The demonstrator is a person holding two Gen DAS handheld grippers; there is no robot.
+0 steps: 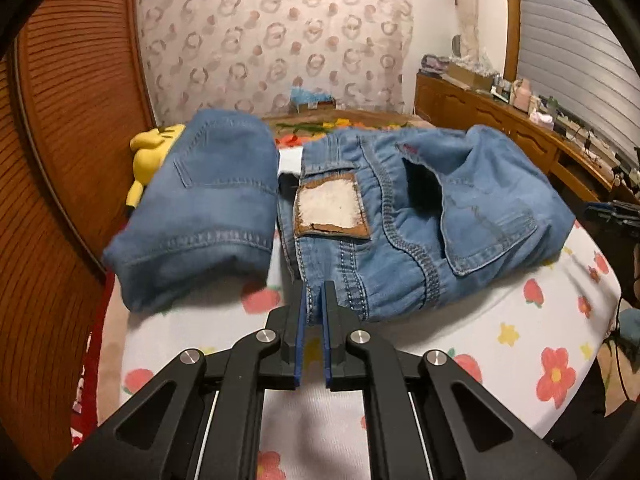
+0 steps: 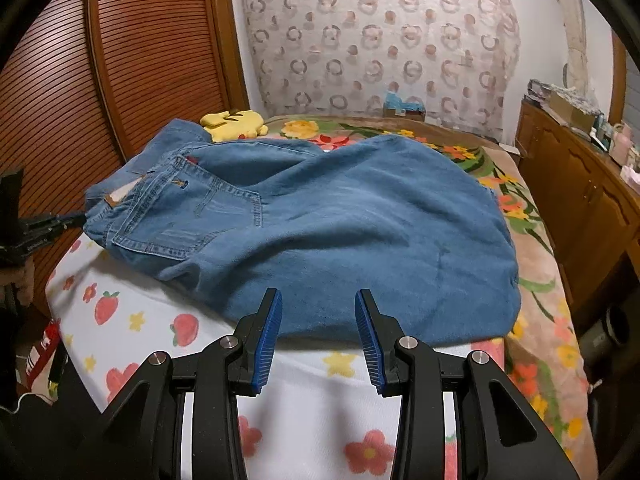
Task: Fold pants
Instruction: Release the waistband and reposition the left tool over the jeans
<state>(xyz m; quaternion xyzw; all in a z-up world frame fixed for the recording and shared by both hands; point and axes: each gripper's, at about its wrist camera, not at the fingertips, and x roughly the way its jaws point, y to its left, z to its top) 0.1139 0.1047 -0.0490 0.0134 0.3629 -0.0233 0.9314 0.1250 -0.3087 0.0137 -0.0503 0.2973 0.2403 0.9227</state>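
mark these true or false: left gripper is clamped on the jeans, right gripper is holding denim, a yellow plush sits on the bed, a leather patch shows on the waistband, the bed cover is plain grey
1. The left gripper is clamped on the jeans. True: its pads pinch the waistband edge.
2. The right gripper is holding denim. False: its jaws stand apart with nothing between them, short of the jeans.
3. A yellow plush sits on the bed. True.
4. A leather patch shows on the waistband. True.
5. The bed cover is plain grey. False: it is white with red and yellow flowers.
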